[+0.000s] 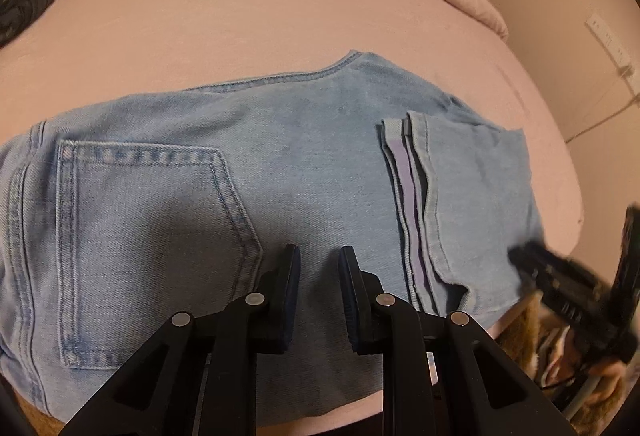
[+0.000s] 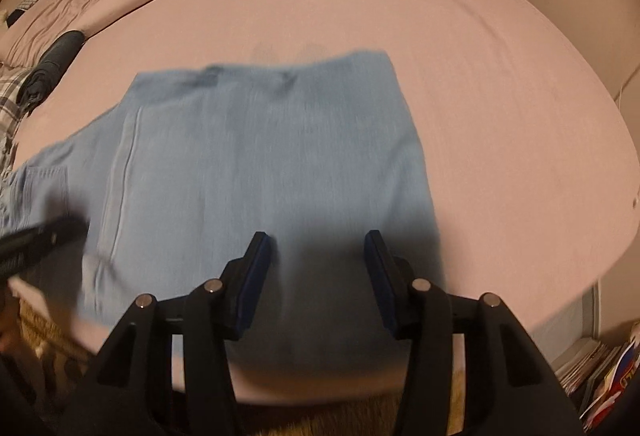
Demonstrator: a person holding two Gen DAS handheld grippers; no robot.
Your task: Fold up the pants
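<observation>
a pink bed [image 1: 240, 19] with a smooth matte sheet carried the light-blue denim pants [image 1: 304, 155], folded into a flat block near the bed's front edge. on the pants, a stitched five-sided back pocket [image 1: 148, 220] lay toward the waist side, and the hems [image 1: 412, 195], with pale turned-out edges, lay stacked on the opposite side. the left gripper [image 1: 319, 256] hovered over the pants, black fingers parted, holding nothing. the right gripper [image 2: 318, 240] hovered over the pants' plain end, blue-padded fingers wide apart, empty; this view was motion-blurred.
</observation>
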